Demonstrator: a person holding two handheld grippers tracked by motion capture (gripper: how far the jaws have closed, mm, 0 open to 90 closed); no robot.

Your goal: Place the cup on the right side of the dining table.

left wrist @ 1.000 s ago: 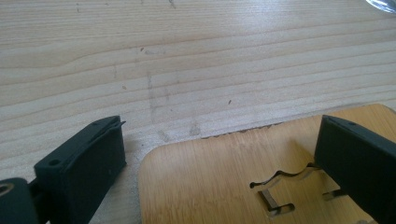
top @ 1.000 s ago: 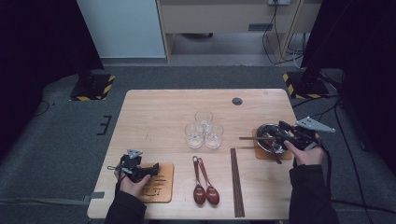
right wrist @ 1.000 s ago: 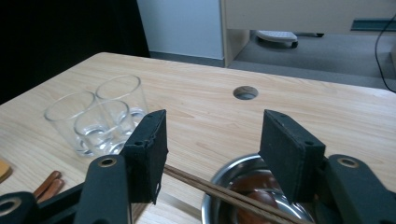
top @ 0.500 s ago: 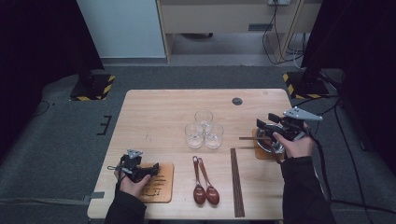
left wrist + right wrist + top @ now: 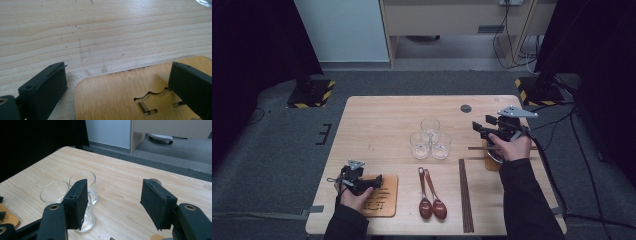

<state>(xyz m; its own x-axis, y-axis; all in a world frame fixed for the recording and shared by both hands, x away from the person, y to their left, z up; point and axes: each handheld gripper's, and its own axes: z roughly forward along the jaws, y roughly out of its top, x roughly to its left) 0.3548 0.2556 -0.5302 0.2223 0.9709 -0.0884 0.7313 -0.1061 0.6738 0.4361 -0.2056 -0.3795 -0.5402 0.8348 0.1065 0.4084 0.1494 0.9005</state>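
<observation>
Three clear glasses (image 5: 430, 137) stand bunched at the table's middle. My right gripper (image 5: 477, 128) hovers to their right, pointing left at them, jaws open and empty. In the right gripper view (image 5: 115, 200) two glasses (image 5: 53, 191) show left of the left jaw and a third (image 5: 88, 220) sits partly behind it. My left gripper (image 5: 376, 180) rests at the front left, open, its jaws straddling the near corner of a wooden coaster (image 5: 381, 196). The left gripper view (image 5: 117, 82) shows that coaster (image 5: 140, 97) with a cut-out pattern, untouched by the pads.
Two reddish-brown spoons (image 5: 430, 196) lie side by side at the front centre, with dark chopsticks (image 5: 465, 195) just to their right. A second coaster with a round dish (image 5: 490, 161) is partly hidden under the right hand. A small black disc (image 5: 466, 108) sits near the far edge.
The right gripper has risen off the dish at the right edge and moved left towards the glasses. The left gripper has stayed put.
</observation>
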